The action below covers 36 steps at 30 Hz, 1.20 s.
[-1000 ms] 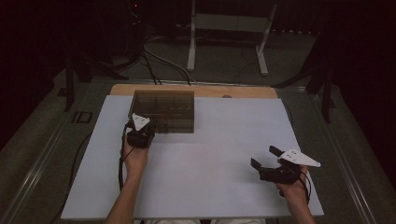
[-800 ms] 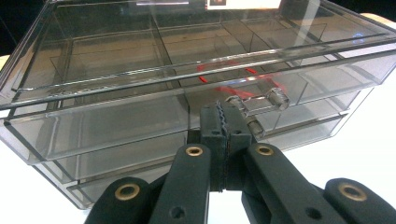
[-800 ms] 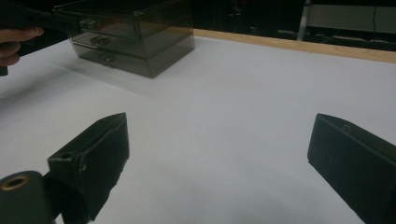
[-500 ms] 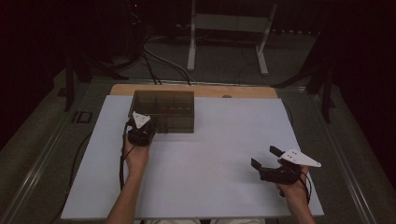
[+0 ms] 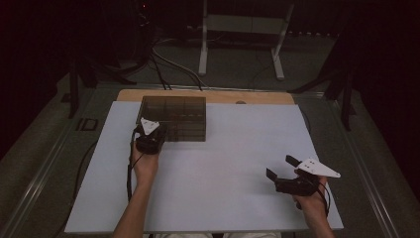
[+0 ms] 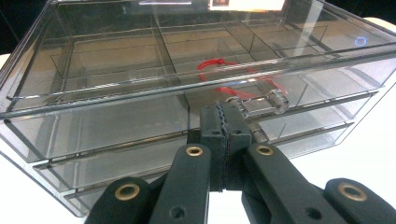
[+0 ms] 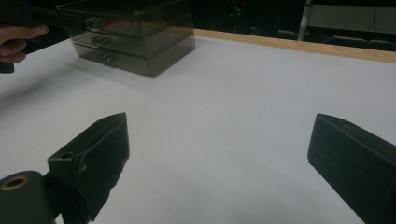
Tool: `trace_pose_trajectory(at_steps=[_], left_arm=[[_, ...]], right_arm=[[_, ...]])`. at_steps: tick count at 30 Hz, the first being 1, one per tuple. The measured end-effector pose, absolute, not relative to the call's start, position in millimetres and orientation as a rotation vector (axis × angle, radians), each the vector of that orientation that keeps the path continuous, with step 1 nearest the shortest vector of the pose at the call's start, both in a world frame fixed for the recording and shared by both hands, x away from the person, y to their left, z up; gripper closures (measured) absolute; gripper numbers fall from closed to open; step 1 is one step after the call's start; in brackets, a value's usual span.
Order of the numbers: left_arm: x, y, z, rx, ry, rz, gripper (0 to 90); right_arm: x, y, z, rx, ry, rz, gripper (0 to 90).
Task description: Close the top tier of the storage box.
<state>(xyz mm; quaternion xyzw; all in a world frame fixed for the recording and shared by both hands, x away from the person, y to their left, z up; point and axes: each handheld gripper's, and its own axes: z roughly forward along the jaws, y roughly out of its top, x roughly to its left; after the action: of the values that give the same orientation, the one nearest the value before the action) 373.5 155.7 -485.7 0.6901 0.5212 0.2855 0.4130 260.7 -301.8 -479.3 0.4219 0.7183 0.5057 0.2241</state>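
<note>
currently the clear drawer box [image 5: 173, 118] sits at the far left part of the white table board [image 5: 223, 163], close to the board's back edge. left gripper [image 6: 223, 122] is right at the box's near front face, jaws pressed fully together, pinched at the small metal knob [image 6: 264, 102] of a drawer; whether the pads really clamp it i cannot tell. a red item [image 6: 219, 70] lies inside the box, behind the knob. right gripper [image 5: 282, 168] is well apart from the box, toward the near right of the board, jaws spread wide with nothing between them, only bare board under it.
</note>
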Motion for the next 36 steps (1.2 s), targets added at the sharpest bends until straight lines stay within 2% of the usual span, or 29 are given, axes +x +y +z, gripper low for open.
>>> trace_pose_trajectory(at_steps=[7,8,11,16,17,18,20,23,24,25,28,30,33,34,36], left_arm=[[367.1,157.8,-484.0,1.737,1.283,0.725,90.0],[365.4,158.4,-483.2,1.742,1.274,0.725,85.4],[358.5,160.5,-479.5,1.733,1.244,0.743,79.7],[347.8,165.3,-471.7,1.7,1.209,0.772,60.2],[342.7,168.4,-467.3,1.687,1.186,0.766,60.2],[339.8,170.3,-465.2,1.686,1.17,0.758,52.5],[334.1,173.8,-461.4,1.682,1.136,0.735,49.9],[329.4,177.2,-458.0,1.674,1.133,0.7,36.4],[324.8,179.4,-455.2,1.673,1.132,0.686,36.4],[324.8,179.4,-455.2,1.673,1.132,0.686,22.5],[312.5,184.4,-451.2,1.665,1.11,0.66,18.5],[309.1,186.0,-450.6,1.671,1.101,0.655,8.9],[298.5,192.9,-450.4,1.661,1.09,0.648,8.4],[296.3,194.5,-451.1,1.668,1.086,0.651,2.7],[291.0,197.9,-453.1,1.682,1.077,0.659,2.5]], right_arm=[[260.4,-302.7,-479.3,1.168,1.979,1.398,5.6],[260.3,-302.6,-479.3,1.168,1.979,1.398,5.6],[260.2,-302.9,-479.1,1.164,1.977,1.398,5.6],[259.8,-302.8,-479.0,1.167,1.978,1.399,5.6],[259.6,-302.7,-478.9,1.168,1.979,1.4,5.6],[259.3,-302.4,-478.7,1.169,1.979,1.401,5.6],[258.9,-302.4,-478.6,1.167,1.979,1.402,5.6],[258.5,-302.5,-478.4,1.166,1.98,1.401,5.6],[258.4,-302.6,-478.4,1.164,1.98,1.401,5.7],[258.4,-302.6,-478.4,1.164,1.98,1.401,5.7],[257.3,-302.3,-478.3,1.164,1.982,1.401,5.6],[257.0,-302.2,-478.2,1.162,1.982,1.401,5.6],[255.2,-301.1,-477.3,1.153,1.984,1.411,5.6],[254.6,-300.9,-477.1,1.151,1.984,1.411,5.6],[253.7,-301.0,-476.9,1.149,1.983,1.417,5.6]])
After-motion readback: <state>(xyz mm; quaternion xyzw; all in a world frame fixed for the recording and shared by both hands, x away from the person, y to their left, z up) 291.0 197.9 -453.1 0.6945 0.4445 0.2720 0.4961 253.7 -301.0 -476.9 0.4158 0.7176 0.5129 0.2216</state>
